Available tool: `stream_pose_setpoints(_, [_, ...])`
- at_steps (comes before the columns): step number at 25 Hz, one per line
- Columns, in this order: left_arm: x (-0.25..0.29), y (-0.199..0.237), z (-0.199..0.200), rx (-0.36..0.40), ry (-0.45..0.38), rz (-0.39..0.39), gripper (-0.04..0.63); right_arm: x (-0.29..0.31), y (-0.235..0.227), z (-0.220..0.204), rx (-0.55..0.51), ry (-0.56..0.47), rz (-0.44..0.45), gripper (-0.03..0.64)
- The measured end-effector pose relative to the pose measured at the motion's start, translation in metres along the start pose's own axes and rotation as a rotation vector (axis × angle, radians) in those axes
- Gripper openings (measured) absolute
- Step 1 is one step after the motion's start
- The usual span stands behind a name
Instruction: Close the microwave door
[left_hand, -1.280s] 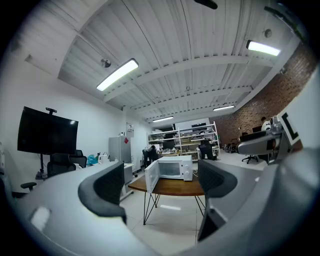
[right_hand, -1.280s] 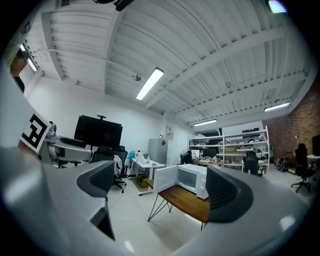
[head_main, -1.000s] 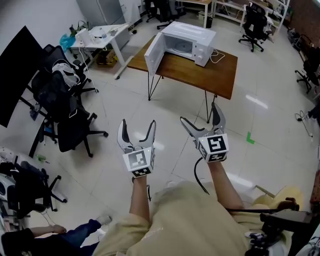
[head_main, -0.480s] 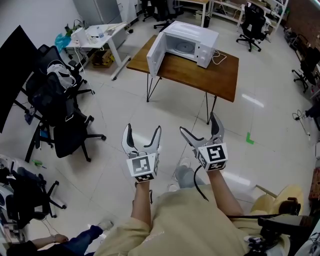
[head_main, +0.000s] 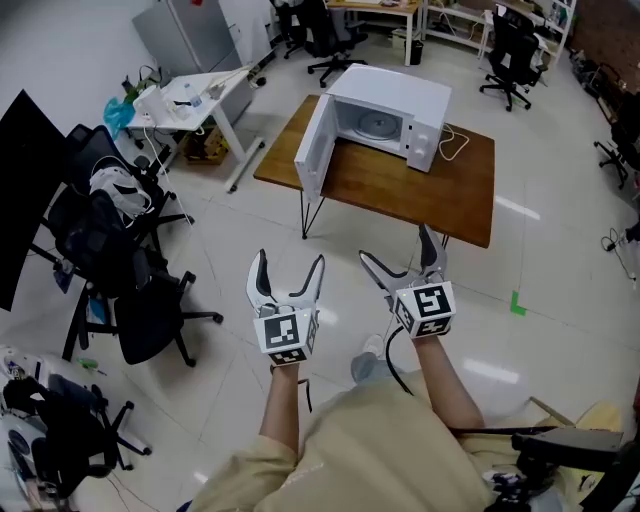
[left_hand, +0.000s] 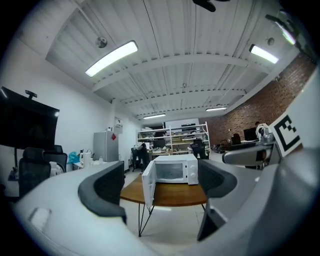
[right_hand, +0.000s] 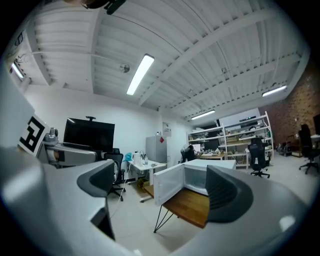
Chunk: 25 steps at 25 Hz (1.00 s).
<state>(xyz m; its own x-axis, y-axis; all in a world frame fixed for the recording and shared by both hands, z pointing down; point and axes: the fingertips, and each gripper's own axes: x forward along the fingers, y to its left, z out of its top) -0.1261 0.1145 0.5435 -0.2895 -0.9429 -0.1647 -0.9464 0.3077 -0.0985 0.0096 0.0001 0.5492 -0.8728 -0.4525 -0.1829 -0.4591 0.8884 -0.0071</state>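
Observation:
A white microwave (head_main: 392, 115) stands on a brown wooden table (head_main: 420, 195) ahead of me, its door (head_main: 312, 148) swung wide open to the left. The same microwave (left_hand: 176, 170) shows between the jaws in the left gripper view, and the microwave (right_hand: 200, 176) sits right of centre in the right gripper view. My left gripper (head_main: 287, 272) is open and empty, well short of the table. My right gripper (head_main: 402, 256) is open too, held just before the table's near edge.
Black office chairs (head_main: 120, 240) crowd the floor at the left. A white desk (head_main: 195, 95) with clutter stands at the back left, beside a grey cabinet (head_main: 185, 30). More chairs (head_main: 510, 45) and shelving line the back. A green tape mark (head_main: 517, 302) lies on the tiled floor.
I have moved toward the table, so the microwave and table look larger and closer. Both grippers stay open, held about the same way in front of me.

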Motion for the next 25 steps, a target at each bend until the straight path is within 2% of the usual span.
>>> stream_pose_setpoints(5, [0.089,0.015,0.01,0.033,-0.033,-0.07,0.461,0.078,-0.039,0.013,0.026,-0.052,-0.027,0.558])
stream_pose_setpoints(10, [0.159,0.003,-0.042,0.048,0.002,-0.109,0.457,0.116,-0.092,-0.05,0.075,0.006,-0.055,0.557])
stream_pose_setpoints(14, [0.206,0.032,-0.062,0.028,0.046,-0.128,0.456,0.163,-0.108,-0.062,0.074,0.02,-0.091,0.555])
stream_pose_setpoints(17, [0.248,0.049,-0.055,0.046,0.013,-0.166,0.455,0.198,-0.125,-0.062,0.05,0.015,-0.126,0.554])
stream_pose_setpoints(19, [0.277,0.059,-0.054,0.026,-0.004,-0.194,0.453,0.219,-0.138,-0.064,0.032,0.012,-0.149,0.554])
stream_pose_setpoints(23, [0.342,0.082,-0.048,-0.02,0.026,-0.258,0.453,0.266,-0.164,-0.058,0.023,0.039,-0.221,0.554])
stream_pose_setpoints(25, [0.369,0.102,-0.045,-0.025,0.029,-0.292,0.453,0.293,-0.162,-0.057,0.012,0.057,-0.242,0.554])
